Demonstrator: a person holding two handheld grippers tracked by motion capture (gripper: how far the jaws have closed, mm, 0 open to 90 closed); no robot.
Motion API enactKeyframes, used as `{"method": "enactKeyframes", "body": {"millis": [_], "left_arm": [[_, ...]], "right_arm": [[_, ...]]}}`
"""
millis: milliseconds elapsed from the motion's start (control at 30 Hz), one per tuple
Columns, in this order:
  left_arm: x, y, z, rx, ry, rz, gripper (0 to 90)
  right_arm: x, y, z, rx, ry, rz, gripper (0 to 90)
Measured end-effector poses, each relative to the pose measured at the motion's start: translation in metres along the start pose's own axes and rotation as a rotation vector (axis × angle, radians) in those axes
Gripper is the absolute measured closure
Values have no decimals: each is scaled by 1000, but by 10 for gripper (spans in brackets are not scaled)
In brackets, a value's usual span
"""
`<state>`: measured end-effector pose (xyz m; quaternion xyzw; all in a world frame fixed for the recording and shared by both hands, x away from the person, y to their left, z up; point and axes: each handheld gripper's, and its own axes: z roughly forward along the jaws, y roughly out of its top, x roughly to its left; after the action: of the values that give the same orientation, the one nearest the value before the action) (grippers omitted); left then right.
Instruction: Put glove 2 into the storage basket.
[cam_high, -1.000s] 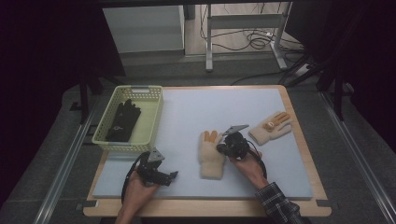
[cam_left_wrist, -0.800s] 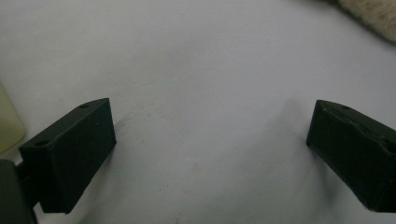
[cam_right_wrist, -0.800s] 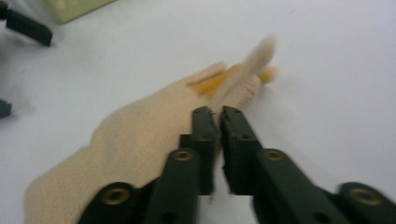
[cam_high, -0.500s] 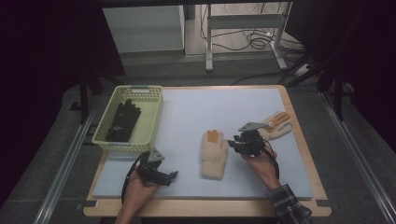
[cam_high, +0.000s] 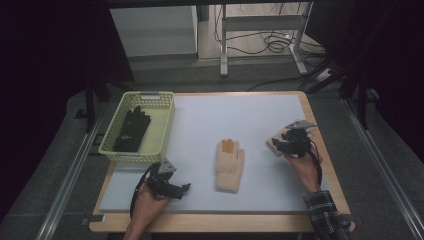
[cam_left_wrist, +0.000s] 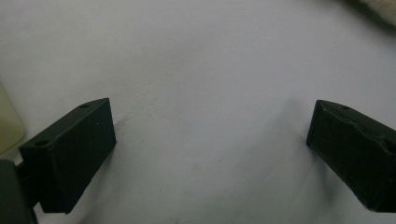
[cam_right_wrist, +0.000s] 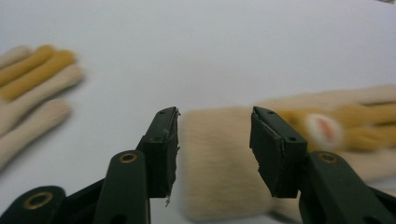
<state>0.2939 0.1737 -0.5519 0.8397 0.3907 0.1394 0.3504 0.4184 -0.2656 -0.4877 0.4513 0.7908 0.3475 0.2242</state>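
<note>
A: Where are we at w/ the gloves?

B: One cream knit glove (cam_high: 229, 165) lies flat mid-mat. We're now on the second cream glove (cam_right_wrist: 224, 158), at the mat's right edge. Right gripper (cam_right_wrist: 214, 144) sits over its cuff, jaws just been opening, about half apart, cuff btwn them but pads not pressing, so nothing held.

A: Next?

B: Prob. lower onto the cuff, close, then carry it. Need a firm pinch on the knit, it's floppy.

A: Left gripper (cam_left_wrist: 210, 140)?

B: Jaws wide apart over bare white mat (cam_left_wrist: 201, 60), holding nothing. Black gloves (cam_high: 131, 129) sit in the yellow basket (cam_high: 162, 131).
</note>
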Motion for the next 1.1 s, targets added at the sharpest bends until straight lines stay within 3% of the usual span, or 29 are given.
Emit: {"method": "enactKeyframes", "body": {"millis": [167,300,467,533,667,767,933,1100], "left_arm": [[0,0,0,2,0,2,15],[0,0,0,2,0,2,15],[0,0,0,2,0,2,16],[0,0,0,2,-1,2,16],[0,0,0,0,0,2,16],[0,0,0,0,1,2,16],[0,0,0,0,0,1,16],[0,0,0,-3,1,-2,16]], "right_arm": [[-24,0,1,2,-72,41,403],[-39,-2,8,12,-91,88,329],[-48,-9,24,27,-101,127,290],[-47,-10,32,45,-116,116,289],[-48,-12,39,46,-148,107,354],[-50,-13,36,31,-136,119,575],[-45,-11,31,54,-146,97,631],[-44,-11,21,28,-121,97,633]]}}
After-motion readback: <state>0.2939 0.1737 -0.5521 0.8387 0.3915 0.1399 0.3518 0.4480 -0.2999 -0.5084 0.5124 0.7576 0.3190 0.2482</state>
